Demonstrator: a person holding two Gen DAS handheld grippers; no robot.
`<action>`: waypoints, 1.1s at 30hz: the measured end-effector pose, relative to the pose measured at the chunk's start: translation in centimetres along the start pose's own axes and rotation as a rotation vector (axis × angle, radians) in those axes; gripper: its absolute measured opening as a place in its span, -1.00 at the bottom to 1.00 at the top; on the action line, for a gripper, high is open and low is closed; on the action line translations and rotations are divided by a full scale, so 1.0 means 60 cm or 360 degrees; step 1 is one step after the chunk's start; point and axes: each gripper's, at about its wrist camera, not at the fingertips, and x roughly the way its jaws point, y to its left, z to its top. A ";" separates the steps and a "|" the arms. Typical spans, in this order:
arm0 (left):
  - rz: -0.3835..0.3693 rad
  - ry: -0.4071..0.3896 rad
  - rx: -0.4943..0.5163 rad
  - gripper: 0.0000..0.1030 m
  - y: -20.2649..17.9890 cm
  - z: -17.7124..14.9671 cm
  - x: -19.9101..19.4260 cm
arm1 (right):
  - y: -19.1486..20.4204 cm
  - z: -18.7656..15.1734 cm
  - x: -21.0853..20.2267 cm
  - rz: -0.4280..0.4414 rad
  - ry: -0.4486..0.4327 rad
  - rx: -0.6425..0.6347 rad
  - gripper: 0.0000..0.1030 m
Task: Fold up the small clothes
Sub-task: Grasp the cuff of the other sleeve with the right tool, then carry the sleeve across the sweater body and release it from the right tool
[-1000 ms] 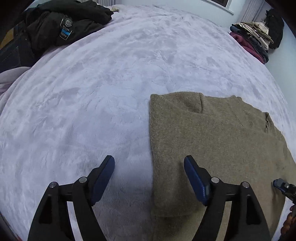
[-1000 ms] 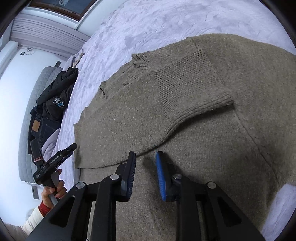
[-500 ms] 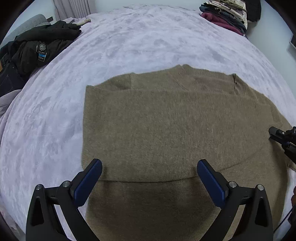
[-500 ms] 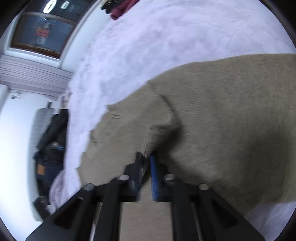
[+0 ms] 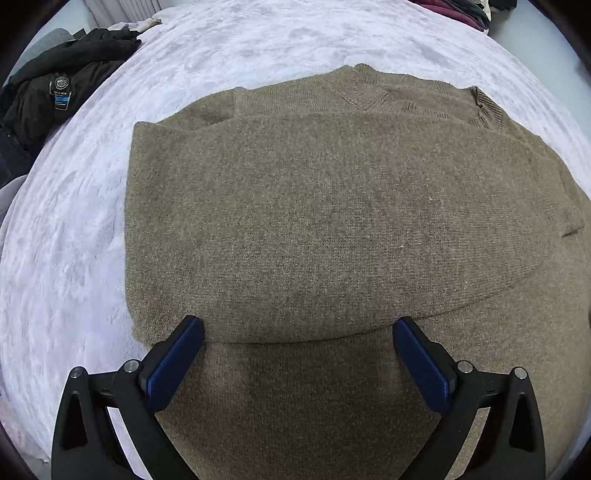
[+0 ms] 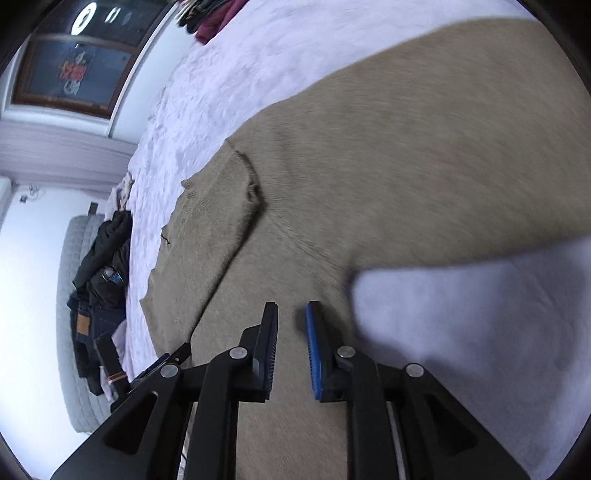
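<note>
An olive-brown knitted sweater (image 5: 314,206) lies flat on the pale lilac bed cover (image 5: 258,44), neckline at the far side, with one layer folded over across its body. My left gripper (image 5: 295,325) hovers over the near edge of that fold, open wide, nothing between its blue pads (image 5: 173,362). In the right wrist view the sweater (image 6: 406,147) is blurred by motion. My right gripper (image 6: 291,308) is just above it, its jaws opening a narrow gap with no cloth between them. A folded-in part (image 6: 207,236) lies to its left.
A black jacket (image 5: 62,85) lies at the bed's far left and a stack of folded clothes (image 5: 461,9) at the far right. In the right wrist view dark clothes (image 6: 99,266) rest by a grey padded edge, under a window (image 6: 74,55). Bare bed cover (image 6: 480,314) is at the lower right.
My left gripper moved from the sweater's left edge to over its middle and opened wider. My right gripper pinched a fold of the sweater, swung sideways, and has let it go.
</note>
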 end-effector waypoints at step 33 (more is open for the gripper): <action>-0.0356 -0.0097 0.0472 1.00 -0.423 0.046 -0.079 | -0.279 0.075 -0.255 0.0196 -0.0866 0.0704 -0.10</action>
